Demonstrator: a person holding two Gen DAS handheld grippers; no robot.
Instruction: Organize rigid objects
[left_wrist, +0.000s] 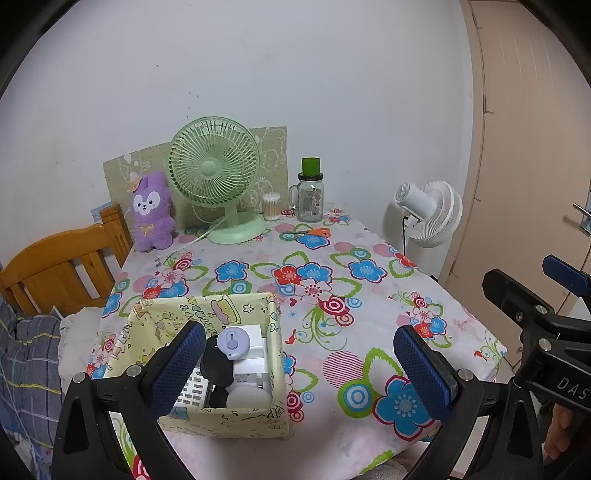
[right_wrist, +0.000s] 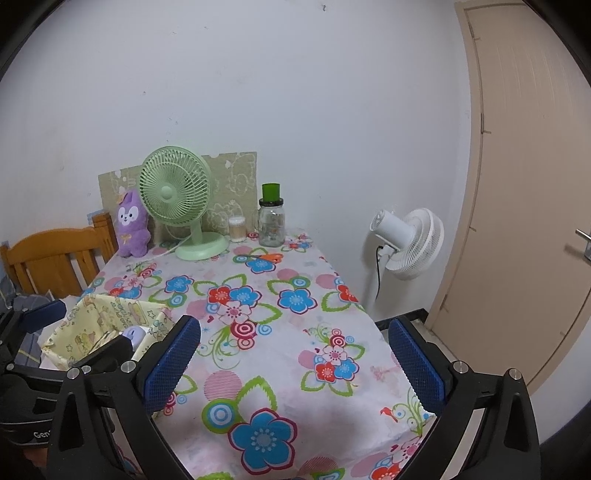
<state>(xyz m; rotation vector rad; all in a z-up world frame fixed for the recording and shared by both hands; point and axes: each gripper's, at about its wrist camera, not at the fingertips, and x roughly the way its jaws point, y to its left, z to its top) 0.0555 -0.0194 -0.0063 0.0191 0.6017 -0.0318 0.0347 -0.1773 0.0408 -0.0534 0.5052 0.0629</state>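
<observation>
**Both tools wide apart over the table, box packed**

The left tool (left_wrist: 301, 369) is spread wide and grips nothing; its blue, mesh-textured pads (left_wrist: 421, 373) sit on black plastic arms with silver bolts. Its left pad hangs over the near left corner of the box (left_wrist: 273, 410), though contact cannot be told. The right tool (right_wrist: 295, 365) is just as wide and empty, its pads hovering above the tablecloth to the right of the box (right_wrist: 92, 325).

The box is a square, soft-sided bin covered in pale yellow cartoon-print fabric, standing on the near left part of the table (left_wrist: 332, 258). Inside it lie the rigid things: a round lilac gadget (left_wrist: 233, 342) on top, a black curved piece (left_wrist: 218, 363) beside it, a white blocky item (left_wrist: 253, 358), a white disc (left_wrist: 247, 397) toward the near wall, and a keypad remote (left_wrist: 192, 389) on the left.

A glossy floral cloth in blue, red and green covers the table. Far beyond the box stand a mint-green ribbed fan (left_wrist: 214, 166), a fluffy purple plush (left_wrist: 151, 212) left of it, a tub of cotton swabs (left_wrist: 271, 206), and a glass mug-jar (left_wrist: 310, 201) with a green lid. Orange-handled scissors (left_wrist: 314, 232) lie flat before the jar.

Both tools point forward and slightly down across the table, side by side; the right one's black frame shows at the left view's right edge.
</observation>
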